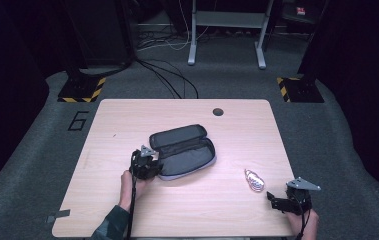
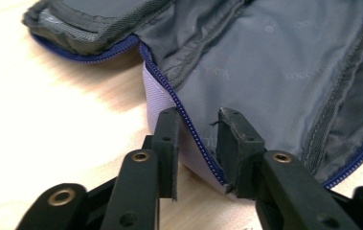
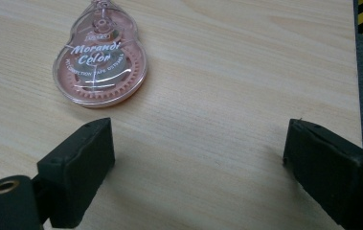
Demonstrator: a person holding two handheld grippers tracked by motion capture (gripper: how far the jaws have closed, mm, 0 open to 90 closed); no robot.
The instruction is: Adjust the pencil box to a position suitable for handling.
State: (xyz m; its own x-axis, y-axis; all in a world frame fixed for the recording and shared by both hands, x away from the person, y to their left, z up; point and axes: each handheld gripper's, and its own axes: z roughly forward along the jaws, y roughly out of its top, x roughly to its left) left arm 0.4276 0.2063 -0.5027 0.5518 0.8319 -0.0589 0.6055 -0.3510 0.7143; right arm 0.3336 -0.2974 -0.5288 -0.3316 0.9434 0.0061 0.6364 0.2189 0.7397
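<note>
Nearest the person, at the front right corner of the pale wooden worktop [image 1: 192, 210], the right hand-held gripper [image 1: 280, 202] rests low with its jaws spread wide and nothing between them. Just beyond it, still to the right of the pencil case, lies a pink, clear-shelled correction tape dispenser [image 3: 100, 62], flat on the wood and apart from both jaws; in the high view it sits well to the right of the case [image 1: 254, 180]. Farther in and to the left, the left hand-held gripper [image 2: 197, 143] is at the near left end of the open grey pencil case [image 1: 184, 150]. Its jaws stand narrow, straddling the case's lilac side wall and blue zipper edge [image 2: 188, 120], one jaw outside the wall and the other inside over the grey lining; whether the pads already press on the fabric cannot be told. The case lies unzipped near the middle of the worktop, its lid flap folded back on the far side. Beyond the case, near the worktop's far edge, is a small dark round hole [image 1: 218, 111].
</note>
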